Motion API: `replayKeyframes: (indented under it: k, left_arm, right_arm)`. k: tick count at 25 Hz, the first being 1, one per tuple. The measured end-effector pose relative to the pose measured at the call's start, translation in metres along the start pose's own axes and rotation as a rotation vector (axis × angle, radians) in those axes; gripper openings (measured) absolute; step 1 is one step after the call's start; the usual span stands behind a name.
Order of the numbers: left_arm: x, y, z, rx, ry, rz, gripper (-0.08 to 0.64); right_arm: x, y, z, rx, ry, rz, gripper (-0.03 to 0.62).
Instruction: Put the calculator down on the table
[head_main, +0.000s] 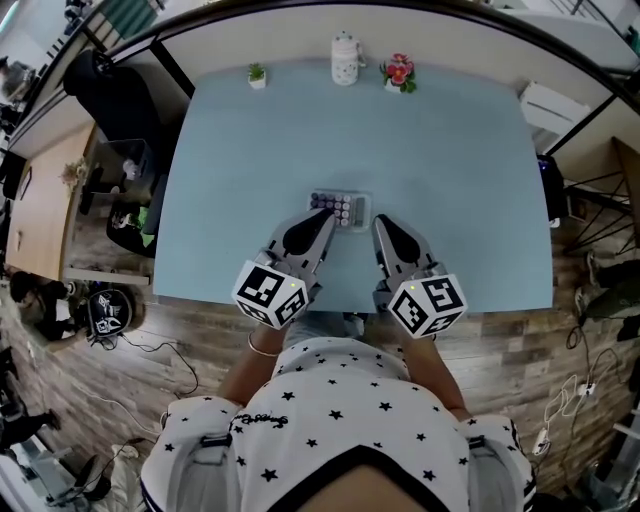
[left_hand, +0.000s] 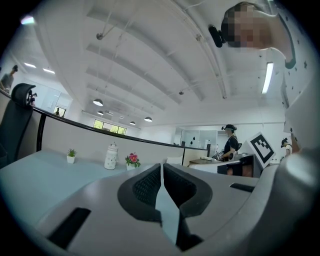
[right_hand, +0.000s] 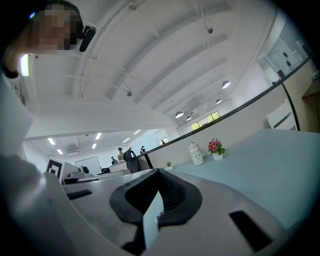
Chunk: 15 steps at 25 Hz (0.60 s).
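A small pale calculator (head_main: 345, 210) with dark buttons hangs just above the near middle of the light blue table (head_main: 450, 150). Each gripper grips one of its ends. My left gripper (head_main: 328, 214) is shut on its left end, and in the left gripper view the calculator (left_hand: 167, 210) shows edge-on as a thin pale strip between the closed jaws of that gripper (left_hand: 162, 172). My right gripper (head_main: 379, 222) is shut on the right end. In the right gripper view a pale slab of the calculator (right_hand: 151, 217) with small dark buttons sits in that gripper (right_hand: 159, 177). Both grippers point level across the table.
Along the far edge stand a tiny green plant (head_main: 257, 75), a white lidded jar (head_main: 346, 58) and a pot of red flowers (head_main: 398, 72), with a partition behind them. A black chair (head_main: 110, 90) stands left of the table.
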<state>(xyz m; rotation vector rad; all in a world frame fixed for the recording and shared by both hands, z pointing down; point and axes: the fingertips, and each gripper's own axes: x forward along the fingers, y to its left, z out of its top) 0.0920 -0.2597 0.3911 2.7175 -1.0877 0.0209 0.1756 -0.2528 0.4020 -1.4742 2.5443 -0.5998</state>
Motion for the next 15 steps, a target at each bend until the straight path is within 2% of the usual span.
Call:
replayKeyframes:
  k: [15]
  left_arm:
    - [0.004, 0.015, -0.002, -0.004, 0.012, 0.000, 0.040]
  right_arm:
    - [0.015, -0.002, -0.005, 0.024, 0.008, 0.001, -0.004]
